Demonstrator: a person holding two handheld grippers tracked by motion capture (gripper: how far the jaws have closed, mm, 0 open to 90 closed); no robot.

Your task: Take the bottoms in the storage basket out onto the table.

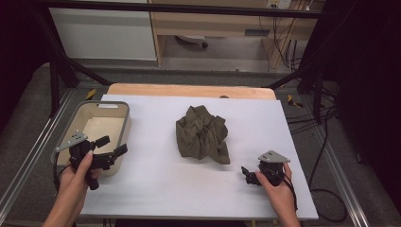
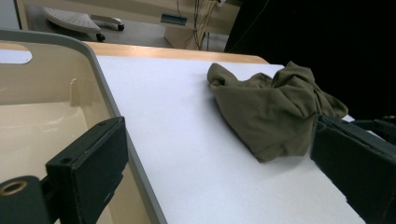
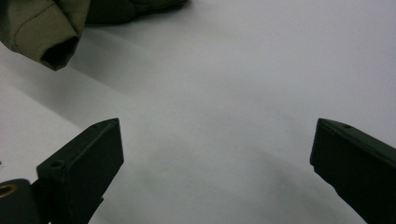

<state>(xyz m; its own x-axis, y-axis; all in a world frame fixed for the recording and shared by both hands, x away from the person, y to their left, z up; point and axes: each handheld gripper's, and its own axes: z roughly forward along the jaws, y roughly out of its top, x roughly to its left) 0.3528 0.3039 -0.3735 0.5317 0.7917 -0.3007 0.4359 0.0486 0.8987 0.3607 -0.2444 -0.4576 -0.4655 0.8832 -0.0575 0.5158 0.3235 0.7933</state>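
A crumpled olive-green garment (image 1: 202, 133) lies in a heap at the middle of the white table (image 1: 156, 179). In the left gripper view the garment (image 2: 275, 109) sits ahead and to the right, between the two wide-apart jaws. My left gripper (image 1: 111, 146) is open and hovers over the near right corner of a beige bin (image 1: 97, 127). My right gripper (image 1: 246, 174) is open, low over the table at the front right, a little way from the garment's near edge. A sleeve end (image 3: 51, 39) of the garment appears at the top left of the right gripper view.
The beige bin with a grey rim (image 2: 112, 105) stands at the table's left edge and looks empty. A wooden strip (image 1: 189, 90) runs along the far edge. Cables (image 1: 326, 156) hang off the right side. Bare white surface (image 3: 224, 116) lies under the right gripper (image 3: 215, 154).
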